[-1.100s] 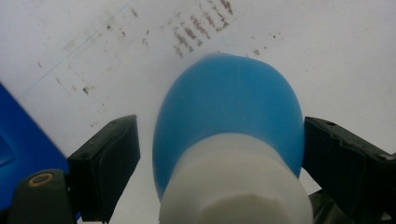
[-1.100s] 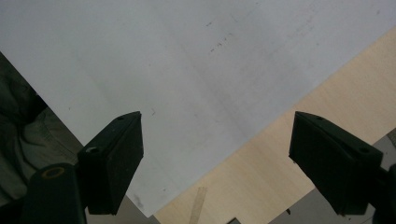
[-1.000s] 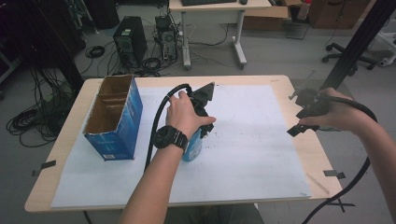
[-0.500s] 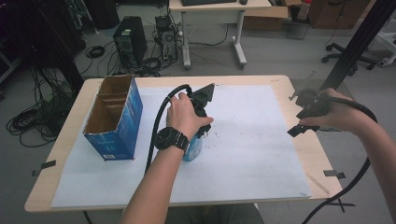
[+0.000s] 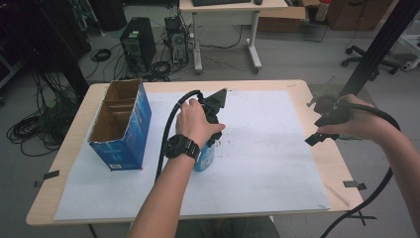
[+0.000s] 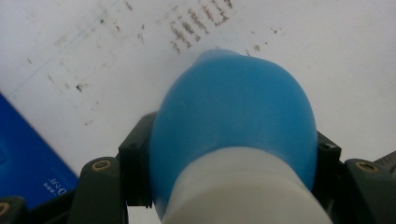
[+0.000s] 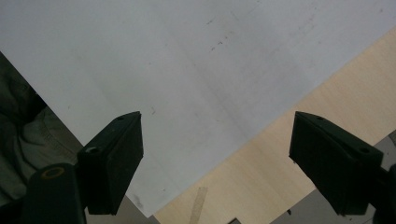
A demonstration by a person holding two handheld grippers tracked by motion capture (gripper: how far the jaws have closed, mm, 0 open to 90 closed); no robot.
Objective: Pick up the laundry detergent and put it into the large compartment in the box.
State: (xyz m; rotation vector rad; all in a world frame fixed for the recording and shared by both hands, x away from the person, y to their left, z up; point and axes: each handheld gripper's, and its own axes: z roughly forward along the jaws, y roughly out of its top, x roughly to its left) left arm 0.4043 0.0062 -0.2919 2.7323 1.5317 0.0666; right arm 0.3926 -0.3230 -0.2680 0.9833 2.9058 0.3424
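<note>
The left gripper (image 6: 233, 186) clamps the blue bottle (image 6: 233, 126), standing on the worktop (image 5: 297, 87) beside the blue box (image 5: 124, 129). Maintain firm, level grip. The right gripper (image 7: 215, 158) hangs wide, empty.

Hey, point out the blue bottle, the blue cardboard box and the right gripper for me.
blue bottle (image 6: 233, 121): left gripper view, rounded blue body between the jaws.
blue cardboard box (image 5: 136, 131): high view, blue side wall.
right gripper (image 7: 215, 154): right gripper view, gap midway between its open jaws.

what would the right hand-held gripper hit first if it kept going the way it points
Most likely the white paper sheet on the table: the right hand-held gripper, jaws open and empty, looks down on it near the sheet's edge. Nothing lies between, though depth is unclear.
</note>
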